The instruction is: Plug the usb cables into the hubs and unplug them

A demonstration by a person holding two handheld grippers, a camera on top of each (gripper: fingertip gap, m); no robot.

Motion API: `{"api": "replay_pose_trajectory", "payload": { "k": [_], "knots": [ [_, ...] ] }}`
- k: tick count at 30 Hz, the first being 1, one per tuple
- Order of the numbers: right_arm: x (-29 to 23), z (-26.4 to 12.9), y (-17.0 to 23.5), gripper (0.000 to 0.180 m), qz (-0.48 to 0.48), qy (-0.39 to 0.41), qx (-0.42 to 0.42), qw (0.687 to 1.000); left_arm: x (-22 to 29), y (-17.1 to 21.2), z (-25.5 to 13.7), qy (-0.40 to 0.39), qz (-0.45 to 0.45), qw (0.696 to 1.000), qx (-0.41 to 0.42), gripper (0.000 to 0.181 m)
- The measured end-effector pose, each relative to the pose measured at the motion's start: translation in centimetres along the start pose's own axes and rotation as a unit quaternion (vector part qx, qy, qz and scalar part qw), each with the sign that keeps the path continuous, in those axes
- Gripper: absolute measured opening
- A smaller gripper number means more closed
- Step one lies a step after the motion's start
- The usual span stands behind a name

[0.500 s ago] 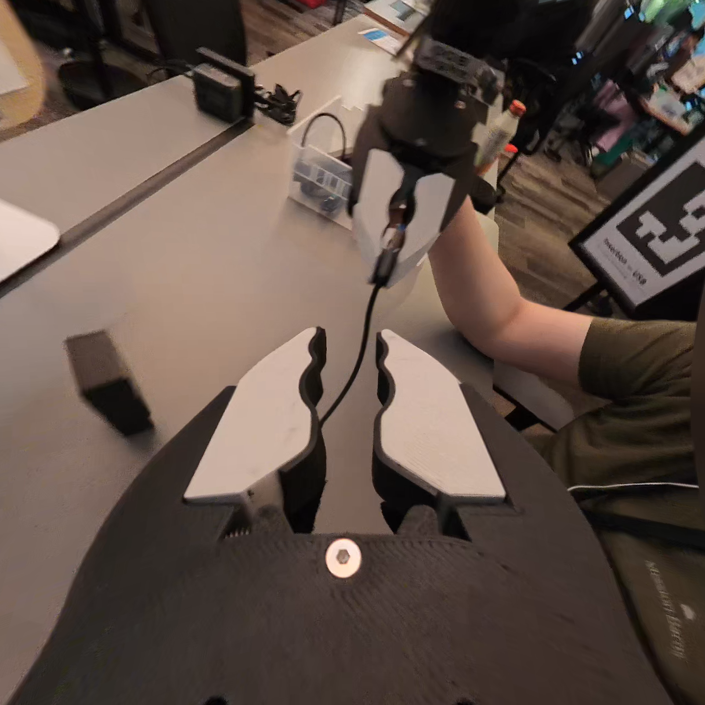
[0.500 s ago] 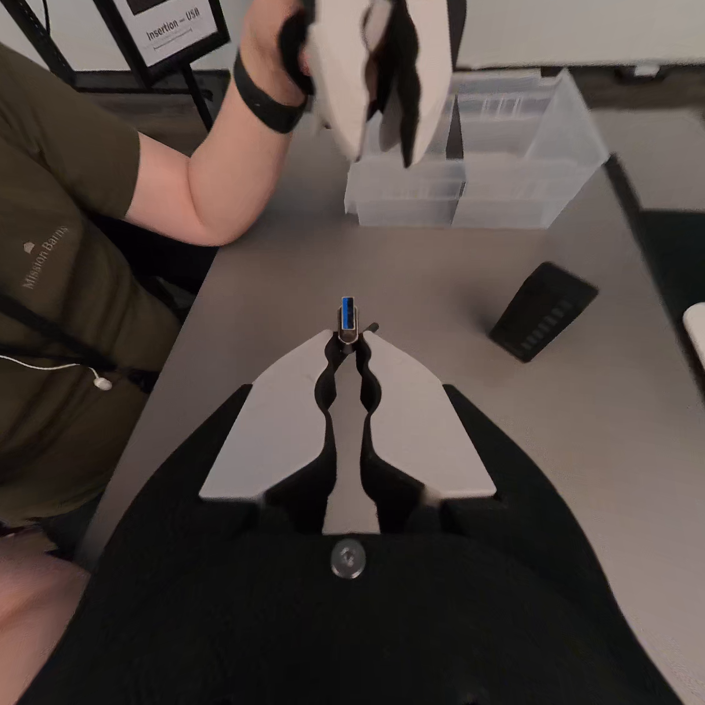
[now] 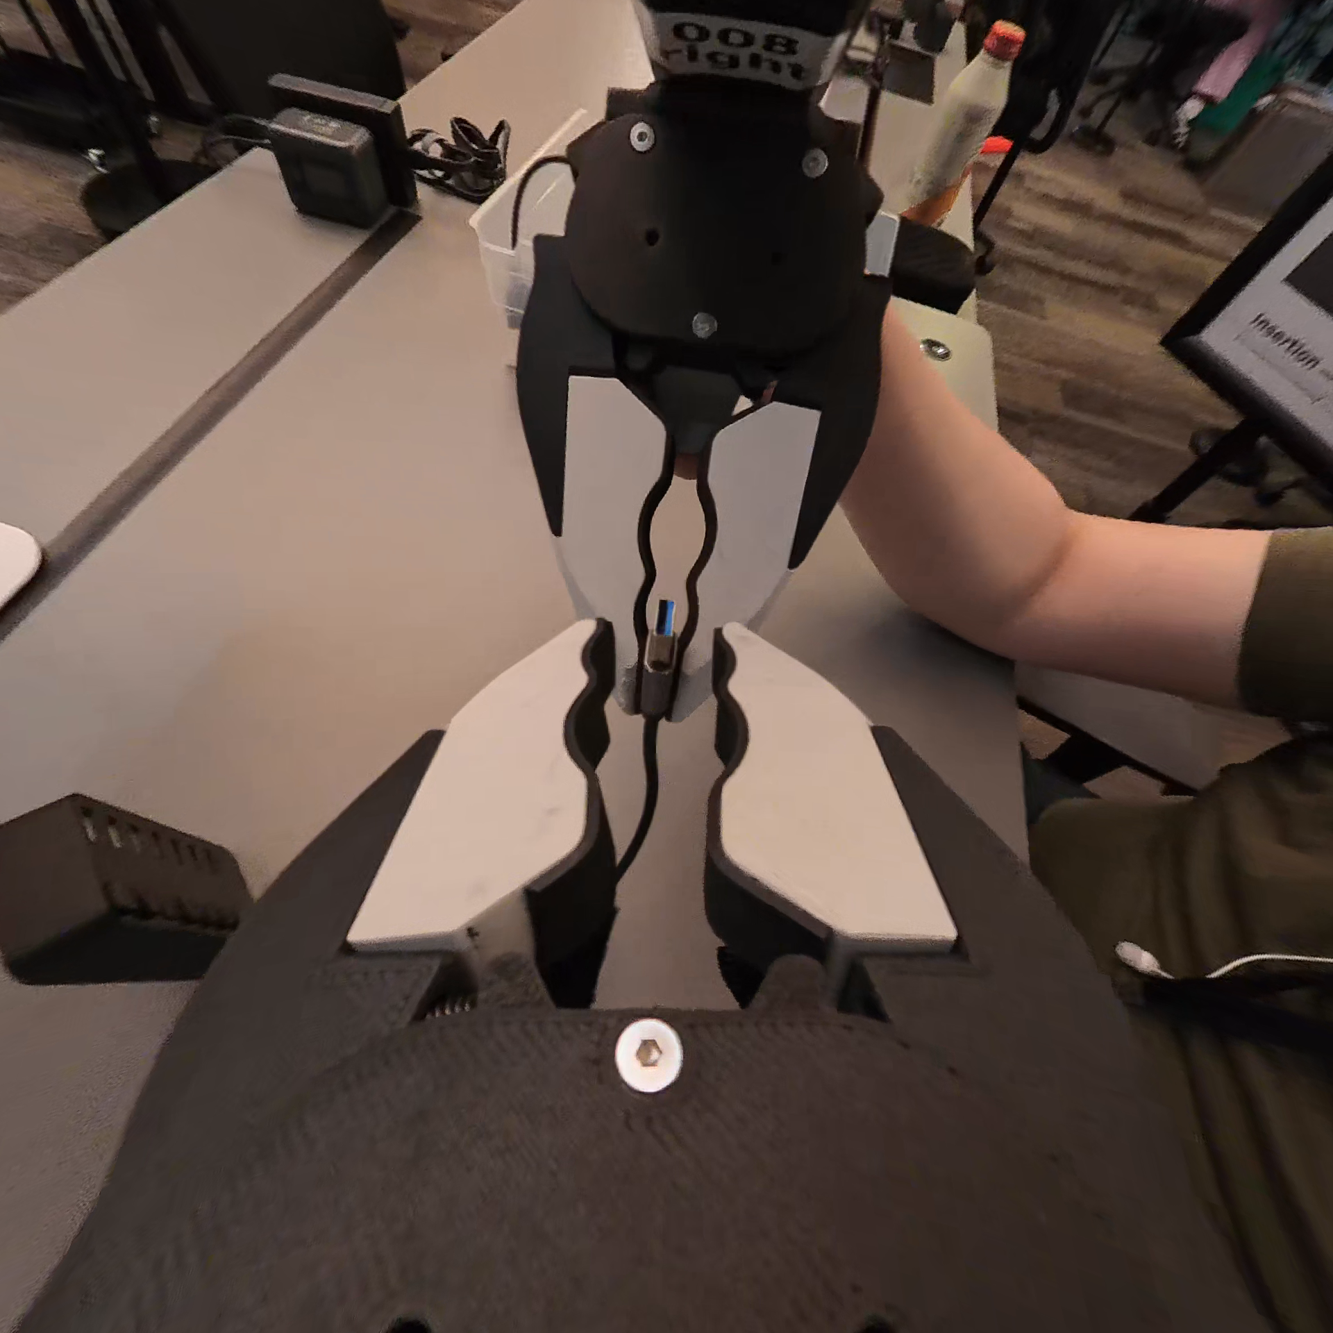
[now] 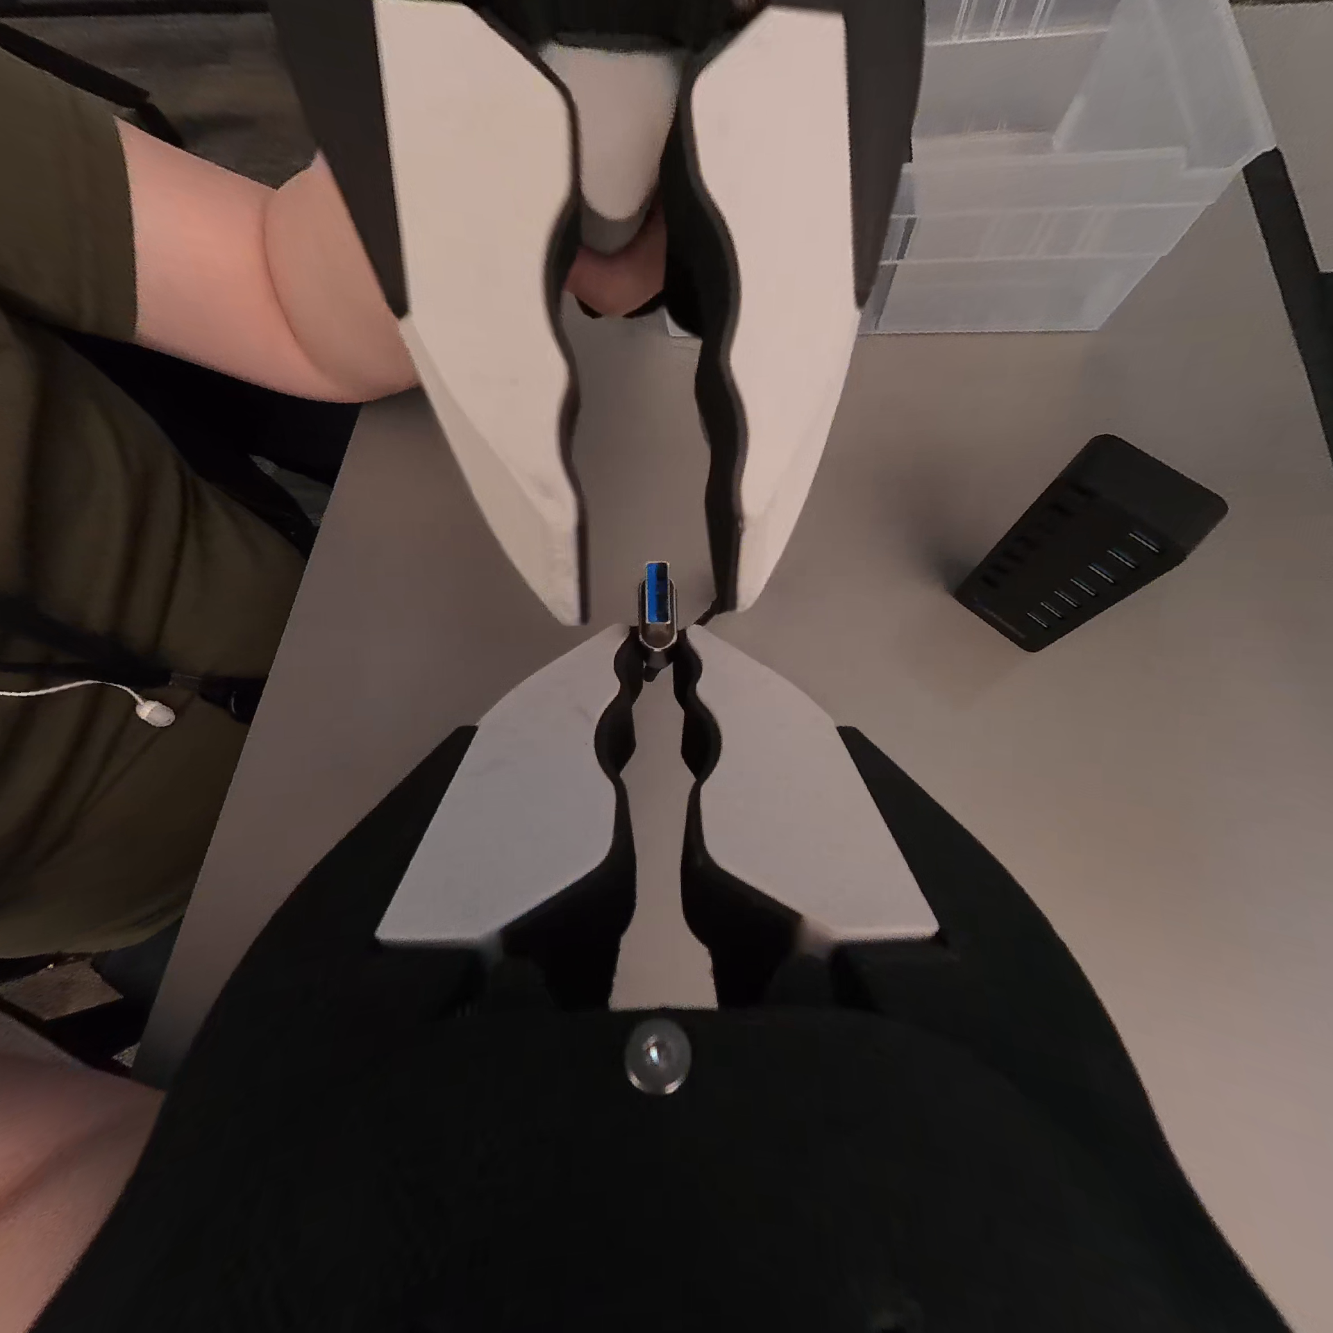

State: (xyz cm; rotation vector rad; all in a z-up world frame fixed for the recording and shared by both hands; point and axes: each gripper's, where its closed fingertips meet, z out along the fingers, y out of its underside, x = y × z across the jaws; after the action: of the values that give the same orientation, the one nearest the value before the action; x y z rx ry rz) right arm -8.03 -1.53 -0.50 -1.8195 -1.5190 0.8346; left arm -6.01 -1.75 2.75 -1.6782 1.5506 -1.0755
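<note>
Two grippers meet tip to tip above the grey table (image 3: 303, 548), with one plug between them. Going left to right in the left wrist view: a black hub (image 3: 108, 887) lies on the table at the left edge, its row of ports facing up, well apart from both tools. At the centre, the left gripper (image 3: 658, 649) has its fingers spread with nothing held; the black cable (image 3: 645, 786) runs down through the gap between them without touching either finger. Just beyond, the right gripper (image 3: 655, 692) points back toward the camera and is clamped on the USB plug (image 3: 660, 653), whose blue tongue faces up between its fingers. Further right, a person's forearm (image 3: 1046, 577) rests at the table edge.

In the right wrist view, the plug (image 4: 656, 606) sticks out of the right gripper's (image 4: 655, 635) pinched tips, between the left gripper's (image 4: 653, 606) parted tips. The hub (image 4: 1089, 541) lies off to the right, near a clear plastic bin (image 4: 1067, 216).
</note>
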Motion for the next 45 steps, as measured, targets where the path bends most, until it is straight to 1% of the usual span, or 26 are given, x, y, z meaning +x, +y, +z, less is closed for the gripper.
{"api": "replay_pose_trajectory", "payload": {
  "k": [3, 4, 5, 8, 11, 12, 13, 15, 16, 17, 18, 20, 21, 22, 23, 24, 26, 28, 30, 32, 33, 34, 36, 40, 43, 45],
  "knots": [
    [-0.1, 0.2, 0.0, 0.008, -0.002, 0.002, -0.005, 1.0, 0.3, 0.4, 0.5, 0.028, 0.004, 1.0, -0.005, 0.02],
    [-0.1, 0.3, 0.2, 0.008, -0.001, 0.003, -0.013, 1.0, 0.3, 0.4, 0.5, 0.027, 0.007, 1.0, -0.005, 0.016],
    [-0.2, 0.4, 0.3, 0.008, -0.003, 0.0, -0.018, 1.0, 0.1, 0.5, 0.5, 0.021, 0.014, 1.0, -0.01, 0.005],
    [0.6, 0.6, 0.1, 0.008, -0.009, 0.021, -0.014, 1.0, -0.6, 0.6, 0.2, -0.016, 0.03, 0.999, -0.02, 0.004],
    [1.8, 0.3, -0.9, 0.011, -0.053, 0.063, 0.028, 0.996, -1.6, -0.5, -1.1, -0.052, 0.018, 0.998, 0.011, 0.004],
    [1.8, 0.0, -1.0, 0.017, -0.07, 0.068, 0.038, 0.995, -1.6, -1.1, -1.8, -0.049, 0.007, 0.998, 0.031, 0.004],
    [2.0, -0.3, -1.1, 0.026, -0.093, 0.081, 0.049, 0.991, -1.4, -1.7, -2.6, -0.037, -0.007, 0.998, 0.05, 0.004],
    [2.7, -1.6, -2.0, 0.028, -0.167, 0.13, 0.091, 0.973, -0.7, -2.7, -4.5, -0.006, -0.033, 0.996, 0.086, 0.004],
    [3.1, -2.8, -3.0, 0.027, -0.208, 0.166, 0.133, 0.955, -0.3, -3.4, -5.5, 0.008, -0.042, 0.993, 0.113, 0.004],
    [3.5, -4.4, -4.3, 0.027, -0.243, 0.214, 0.187, 0.928, 0.2, -4.1, -6.5, 0.026, -0.053, 0.988, 0.141, 0.004],
    [4.1, -6.4, -5.5, 0.027, -0.266, 0.271, 0.241, 0.893, 0.8, -5.0, -7.5, 0.05, -0.064, 0.982, 0.173, 0.004],
    [4.5, -9.8, -7.1, 0.04, -0.301, 0.377, 0.326, 0.813, 2.0, -6.5, -9.3, 0.099, -0.084, 0.963, 0.236, 0.004],
    [4.3, -10.6, -7.5, 0.04, -0.323, 0.425, 0.35, 0.77, 2.3, -7.2, -10.0, 0.115, -0.092, 0.953, 0.265, 0.004],
    [4.0, -10.8, -8.0, 0.046, -0.34, 0.466, 0.367, 0.73, 2.4, -7.7, -10.6, 0.129, -0.098, 0.943, 0.291, 0.004],
    [3.6, -9.9, -8.5, 0.053, -0.357, 0.482, 0.372, 0.708, 2.5, -8.1, -11.0, 0.141, -0.105, 0.934, 0.311, 0.003],
    [3.4, -8.5, -8.9, 0.054, -0.36, 0.487, 0.371, 0.704, 2.3, -8.4, -11.3, 0.147, -0.115, 0.926, 0.328, 0.003],
    [2.5, -5.8, -9.9, 0.057, -0.35, 0.474, 0.396, 0.704, 1.5, -8.6, -11.4, 0.148, -0.131, 0.915, 0.352, 0.003],
    [1.1, -4.2, -10.9, 0.055, -0.343, 0.457, 0.427, 0.701, 0.7, -8.4, -11.3, 0.144, -0.146, 0.911, 0.359, 0.003],
    [-0.1, -4.0, -11.5, 0.049, -0.326, 0.438, 0.457, 0.703, -0.3, -8.1, -10.9, 0.126, -0.155, 0.911, 0.36, 0.003],
    [-0.4, -4.8, -11.9, 0.039, -0.308, 0.451, 0.466, 0.697, -0.9, -7.8, -10.7, 0.117, -0.165, 0.911, 0.361, 0.004],
    [-0.3, -5.3, -12.0, 0.035, -0.302, 0.463, 0.462, 0.693, -1.0, -7.9, -10.7, 0.121, -0.172, 0.906, 0.366, 0.004],
    [-0.1, -5.5, -12.0, 0.032, -0.295, 0.474, 0.451, 0.696, -1.2, -7.9, -10.7, 0.122, -0.181, 0.903, 0.371, 0.003],
    [0.3, -5.8, -12.0, 0.027, -0.286, 0.486, 0.437, 0.701, -1.7, -7.8, -10.5, 0.108, -0.184, 0.903, 0.372, 0.004],
    [0.4, -5.9, -11.9, 0.02, -0.279, 0.492, 0.436, 0.7, -2.0, -7.6, -9.8, 0.096, -0.194, 0.903, 0.372, 0.004],
    [0.7, -5.5, -11.7, 0.011, -0.283, 0.495, 0.416, 0.708, -2.3, -7.5, -9.6, 0.092, -0.202, 0.901, 0.373, 0.004],
    [1.1, -5.4, -11.6, 0.01, -0.284, 0.499, 0.4, 0.715, -2.5, -7.3, -9.6, 0.086, -0.203, 0.901, 0.373, 0.004]
  ]
}}
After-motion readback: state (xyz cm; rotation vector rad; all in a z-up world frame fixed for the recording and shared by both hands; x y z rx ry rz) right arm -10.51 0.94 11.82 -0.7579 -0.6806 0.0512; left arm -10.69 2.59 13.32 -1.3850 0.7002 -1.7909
